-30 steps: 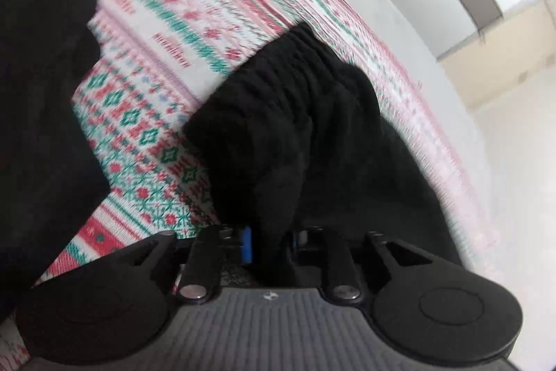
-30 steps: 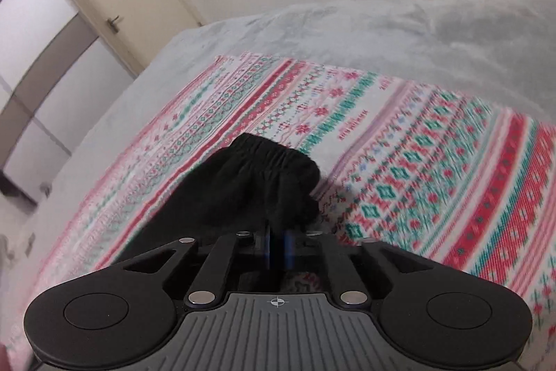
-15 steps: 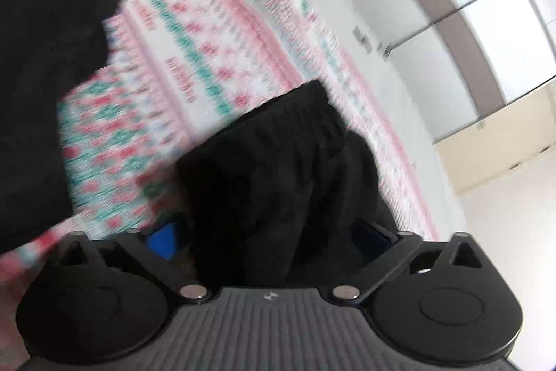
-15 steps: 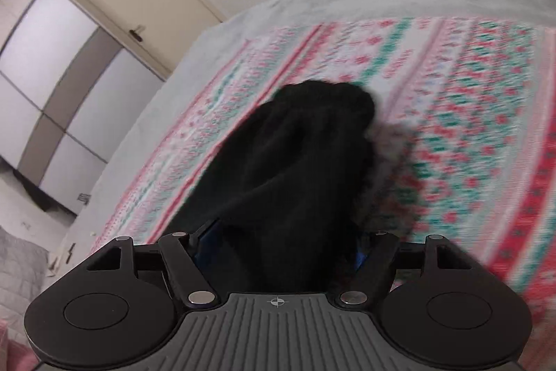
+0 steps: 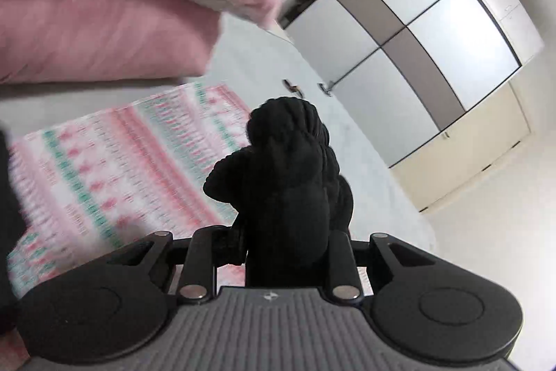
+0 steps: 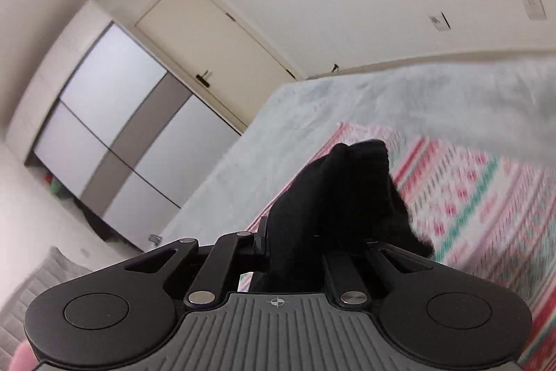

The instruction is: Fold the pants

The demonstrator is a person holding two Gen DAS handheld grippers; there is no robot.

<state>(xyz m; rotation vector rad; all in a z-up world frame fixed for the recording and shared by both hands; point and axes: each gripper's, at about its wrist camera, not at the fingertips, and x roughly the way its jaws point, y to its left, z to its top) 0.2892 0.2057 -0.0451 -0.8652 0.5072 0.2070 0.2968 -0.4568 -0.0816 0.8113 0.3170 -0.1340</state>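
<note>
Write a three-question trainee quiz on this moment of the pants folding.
1. True or false: the left tool is clamped on the black pants.
2. What does the right tool hold? A) pink pillow B) black pants C) nothing
3. Fill in: beneath the pants lies a ____ blanket patterned in pink and green.

Key: 1 true. 2 B. 3 striped; beyond it the pink pillow lies on the bed.
</note>
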